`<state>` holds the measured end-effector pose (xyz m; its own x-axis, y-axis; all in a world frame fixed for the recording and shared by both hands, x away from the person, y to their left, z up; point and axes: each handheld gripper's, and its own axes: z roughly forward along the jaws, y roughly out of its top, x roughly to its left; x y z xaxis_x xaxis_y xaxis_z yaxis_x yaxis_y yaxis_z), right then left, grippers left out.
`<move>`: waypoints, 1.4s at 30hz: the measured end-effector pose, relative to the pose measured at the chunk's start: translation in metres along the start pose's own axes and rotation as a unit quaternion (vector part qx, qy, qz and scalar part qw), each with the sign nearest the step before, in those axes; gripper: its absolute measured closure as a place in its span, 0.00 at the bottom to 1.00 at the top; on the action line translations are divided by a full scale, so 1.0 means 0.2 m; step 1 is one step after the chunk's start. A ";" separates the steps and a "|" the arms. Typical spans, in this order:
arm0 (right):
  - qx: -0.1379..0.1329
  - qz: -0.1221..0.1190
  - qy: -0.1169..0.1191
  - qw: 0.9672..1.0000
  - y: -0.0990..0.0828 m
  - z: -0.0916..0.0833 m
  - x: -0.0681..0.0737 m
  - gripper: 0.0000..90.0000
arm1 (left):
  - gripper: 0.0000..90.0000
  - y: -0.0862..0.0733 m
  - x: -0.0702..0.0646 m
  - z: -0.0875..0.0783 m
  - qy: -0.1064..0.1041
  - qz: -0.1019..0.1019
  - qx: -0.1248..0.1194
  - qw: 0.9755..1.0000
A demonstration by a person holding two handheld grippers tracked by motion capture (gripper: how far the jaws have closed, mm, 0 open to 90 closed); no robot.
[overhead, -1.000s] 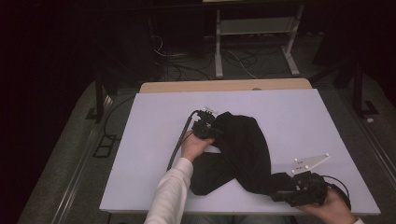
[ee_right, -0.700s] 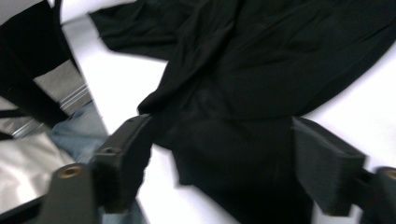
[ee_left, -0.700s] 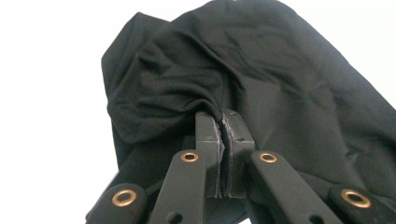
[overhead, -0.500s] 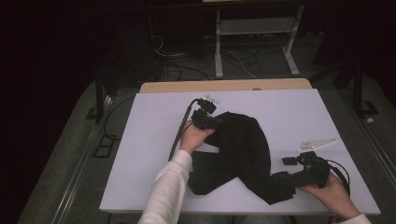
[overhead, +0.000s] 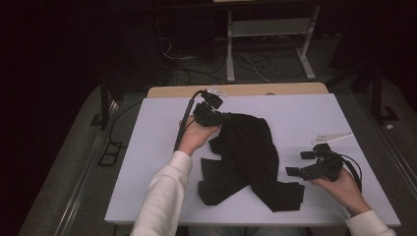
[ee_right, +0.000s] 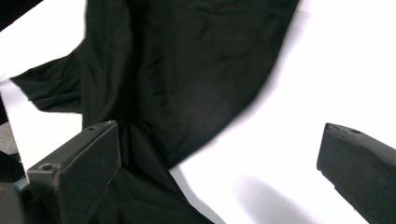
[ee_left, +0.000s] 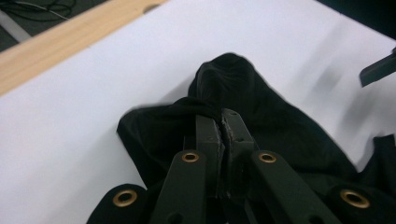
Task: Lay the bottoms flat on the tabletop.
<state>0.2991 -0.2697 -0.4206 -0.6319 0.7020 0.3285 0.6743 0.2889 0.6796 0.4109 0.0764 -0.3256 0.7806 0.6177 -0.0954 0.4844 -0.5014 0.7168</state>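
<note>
A black cloth [overhead: 251, 157] lies crumpled across the middle of the white table top [overhead: 147, 162]. My left gripper [overhead: 222, 118] is shut on the cloth's far end and holds it lifted off the table. In the left gripper view the jaws [ee_left: 222, 128] are pressed together on a fold of the cloth [ee_left: 271, 112]. My right gripper [overhead: 298, 163] is just right of the cloth's near corner. Its jaws have just been opening and now stand wide with nothing gripped. In the right gripper view [ee_right: 222, 144] the cloth [ee_right: 187, 70] lies ahead on the table.
A wooden strip [overhead: 246, 90] borders the table's far edge. Beyond it are floor cables [overhead: 196, 73] and a metal rack [overhead: 265, 29]. A person's white sleeve [overhead: 162, 196] comes in at the bottom. Bare table lies left of the cloth and at the far right.
My left gripper has risen and moved toward the far edge, pulling the cloth's end up. My right gripper has let go of the cloth's near corner, opened and drawn away to the right.
</note>
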 end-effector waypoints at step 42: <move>0.008 0.038 0.033 0.999 0.56 0.62 -0.17 0.00 | 0.96 -0.67 0.21 -0.33 -0.010 -0.099 -0.004 0.995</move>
<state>0.4439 -0.1798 -0.4366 -0.6027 0.6775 0.4217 0.7264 0.2470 0.6414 0.3519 0.2090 -0.3811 0.6777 0.6922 -0.2481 0.6262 -0.3665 0.6882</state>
